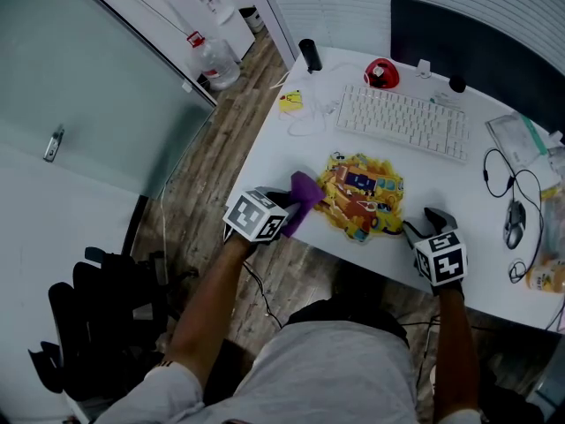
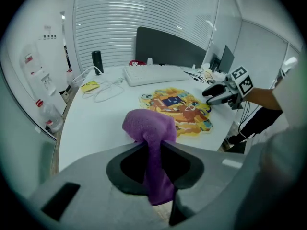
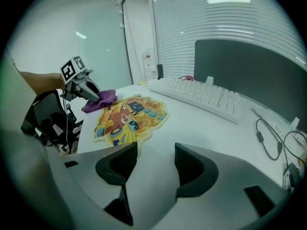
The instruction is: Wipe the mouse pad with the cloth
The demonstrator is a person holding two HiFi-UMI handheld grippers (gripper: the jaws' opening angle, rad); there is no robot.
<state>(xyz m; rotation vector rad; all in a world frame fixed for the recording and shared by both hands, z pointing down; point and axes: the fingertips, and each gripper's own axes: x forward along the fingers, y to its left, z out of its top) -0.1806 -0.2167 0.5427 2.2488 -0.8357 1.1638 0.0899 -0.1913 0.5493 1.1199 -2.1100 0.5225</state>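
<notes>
The left gripper (image 1: 294, 201) pinches the purple cloth (image 1: 305, 191) between its fingers at the left edge of the mouse pad (image 1: 362, 194) on the white bench (image 1: 287, 153), while the right gripper (image 1: 422, 223), fingers wide and empty, sits at the pad's near-right edge.

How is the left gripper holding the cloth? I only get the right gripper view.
Observer: The left gripper has its jaws shut on the cloth. A tail of it hangs down between them.
Operator: Where is the bunched end relative to the pad?
Observer: In the head view it sits at the left edge of the pad. I can't tell whether it is pressed down.
Operator: Is the mouse in the way?
Observer: No. The mouse lies at the far right of the desk, well apart from the pad.
</notes>
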